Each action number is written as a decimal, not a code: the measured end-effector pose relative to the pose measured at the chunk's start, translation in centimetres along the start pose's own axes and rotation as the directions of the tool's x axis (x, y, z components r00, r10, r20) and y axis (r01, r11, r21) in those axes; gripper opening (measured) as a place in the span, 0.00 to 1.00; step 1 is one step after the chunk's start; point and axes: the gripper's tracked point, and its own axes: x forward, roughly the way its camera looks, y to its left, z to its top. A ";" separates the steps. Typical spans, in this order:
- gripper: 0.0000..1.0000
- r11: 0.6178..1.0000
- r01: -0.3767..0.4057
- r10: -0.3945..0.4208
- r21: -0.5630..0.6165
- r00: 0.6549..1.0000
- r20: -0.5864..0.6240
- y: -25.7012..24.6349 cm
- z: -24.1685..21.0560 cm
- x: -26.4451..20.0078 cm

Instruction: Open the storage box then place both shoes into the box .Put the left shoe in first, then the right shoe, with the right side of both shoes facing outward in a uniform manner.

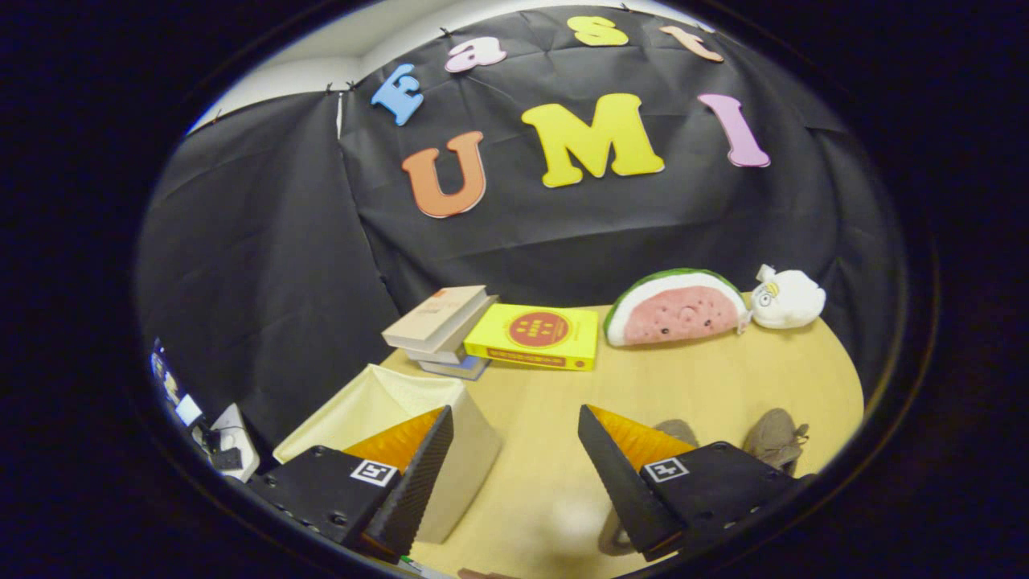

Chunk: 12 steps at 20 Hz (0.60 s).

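A cream storage box (378,406) stands on the wooden table (723,378), partly behind my left finger; its lid looks closed. Two grey-brown shoes lie on the table behind my right finger: one (773,438) just past its outer side, the other (679,432) mostly hidden by the finger. My gripper (514,426) hovers above the table, open wide, with nothing between its fingers.
At the back of the table sit a small stack of books (438,326), a yellow box (537,335), a watermelon-slice plush (675,307) and a white plush toy (788,299). Off the table's left edge stands some equipment (217,442).
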 end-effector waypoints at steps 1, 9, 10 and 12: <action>0.95 0.999 0.037 -0.037 -0.005 0.999 -0.004 -1.7 -0.4 -0.2; 0.95 0.974 0.227 -0.227 -0.016 0.966 -0.122 -12.6 -7.2 -0.6; 0.95 0.971 0.240 -0.240 -0.016 0.960 -0.146 -13.4 -8.4 -0.6; 0.95 0.964 0.265 -0.264 -0.020 0.947 -0.181 -14.9 -10.3 -0.7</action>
